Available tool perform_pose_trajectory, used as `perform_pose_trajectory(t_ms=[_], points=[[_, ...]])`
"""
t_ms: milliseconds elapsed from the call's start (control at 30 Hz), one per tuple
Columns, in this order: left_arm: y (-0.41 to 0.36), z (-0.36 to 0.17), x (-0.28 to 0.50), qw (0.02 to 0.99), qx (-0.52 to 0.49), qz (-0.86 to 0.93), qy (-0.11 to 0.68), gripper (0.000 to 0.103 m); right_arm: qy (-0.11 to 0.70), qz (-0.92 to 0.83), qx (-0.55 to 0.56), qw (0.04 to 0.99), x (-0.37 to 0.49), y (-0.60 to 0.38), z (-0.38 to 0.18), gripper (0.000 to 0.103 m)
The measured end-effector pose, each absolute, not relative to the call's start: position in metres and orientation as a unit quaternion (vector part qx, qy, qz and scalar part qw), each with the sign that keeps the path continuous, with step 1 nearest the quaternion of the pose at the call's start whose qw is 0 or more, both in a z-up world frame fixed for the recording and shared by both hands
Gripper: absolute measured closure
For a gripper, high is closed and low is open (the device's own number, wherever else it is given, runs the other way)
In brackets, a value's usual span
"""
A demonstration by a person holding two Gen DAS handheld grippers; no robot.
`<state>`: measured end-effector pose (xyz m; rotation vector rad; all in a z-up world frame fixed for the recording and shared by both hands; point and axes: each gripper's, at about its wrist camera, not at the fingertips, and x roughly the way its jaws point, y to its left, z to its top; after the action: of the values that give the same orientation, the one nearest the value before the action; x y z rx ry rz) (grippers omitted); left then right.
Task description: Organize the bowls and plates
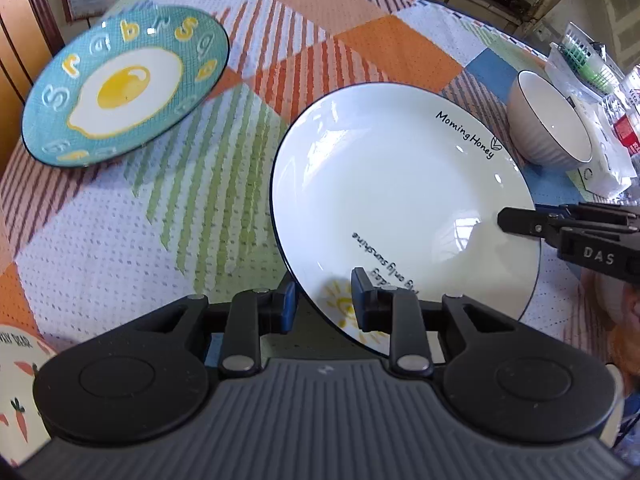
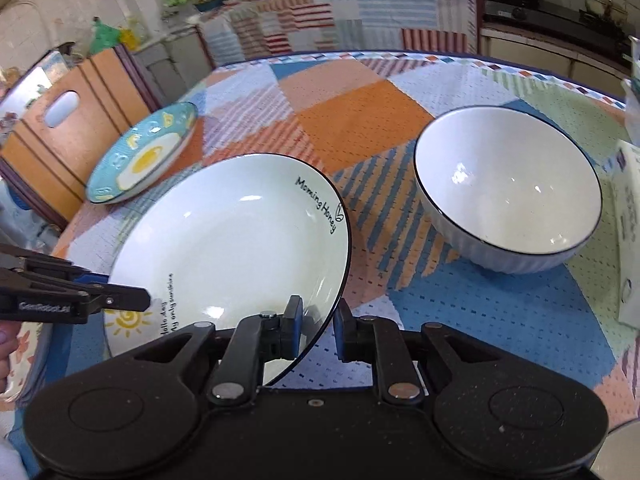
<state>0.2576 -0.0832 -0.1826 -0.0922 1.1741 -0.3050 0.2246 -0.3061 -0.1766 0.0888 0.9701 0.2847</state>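
1. Table (image 2: 500, 320) under a patchwork cloth carries all the crockery; the far counter clutter isn't part of the job.
2. White plate (image 1: 400, 184), lettered "Morning Honey", sits in the middle of the table and is pinched from two sides at once, so probably a two-handed lift or set-down. Its near rim looks raised off the cloth in the left wrist view; can't confirm whether the far rim touches.
3. White ribbed bowl (image 2: 508, 196) stands upright on the cloth, just beside the plate on its right, apart from it and empty. Likely left loose for a later stack.
4. Blue egg plate (image 1: 124, 88) lies near the table's left edge, well apart from the white plate and untouched. Possible stack base, a guess only.
5. Carrot-pattern dish (image 1: 18, 392) shows only as a sliver at the left wrist view's lower left corner; can't tell what kind.
6. Left gripper (image 1: 324, 304): jaws narrow, straddling the plate's near rim by the sun drawing, one pad above and one below. Reads as clamped on the rim.
7. Right gripper (image 2: 318, 330): jaws almost closed, with the plate's right rim passing between the pads. A thin gap shows on the outer pad's side, so the grip looks light or easing.
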Motion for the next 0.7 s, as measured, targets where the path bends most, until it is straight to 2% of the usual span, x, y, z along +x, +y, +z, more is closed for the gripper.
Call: perform_pose_trajectory(t_ms=[133, 233, 400, 467, 533, 600, 700], points=[[-0.078, -0.176, 0.259, 0.810, -0.058, -0.143, 0.566, 0.077, 0.469, 0.057, -0.017, 0.881, 0.221, -0.276, -0.168, 0.078], [-0.076, -0.164, 0.253, 0.815, -0.043, -0.146, 0.560, 0.074, 0.468, 0.045, -0.005, 0.883, 0.215, -0.268, -0.157, 0.056], [-0.070, -0.140, 0.239, 0.822, -0.016, -0.147, 0.549, 0.062, 0.446, 0.066, 0.027, 0.892, 0.194, -0.265, -0.130, 0.054], [-0.065, -0.130, 0.233, 0.823, -0.015, -0.151, 0.548, 0.061, 0.439, 0.081, 0.035, 0.894, 0.183, -0.262, -0.118, 0.049], [-0.061, -0.120, 0.226, 0.823, -0.007, -0.149, 0.548, 0.056, 0.430, 0.087, 0.039, 0.898, 0.173, -0.259, -0.106, 0.038], [-0.054, -0.112, 0.217, 0.825, -0.001, -0.150, 0.545, 0.050, 0.424, 0.082, 0.041, 0.901, 0.163, -0.257, -0.095, 0.032], [-0.040, -0.104, 0.201, 0.824, -0.001, -0.146, 0.547, 0.047, 0.424, 0.084, 0.041, 0.901, 0.150, -0.252, -0.080, 0.031]])
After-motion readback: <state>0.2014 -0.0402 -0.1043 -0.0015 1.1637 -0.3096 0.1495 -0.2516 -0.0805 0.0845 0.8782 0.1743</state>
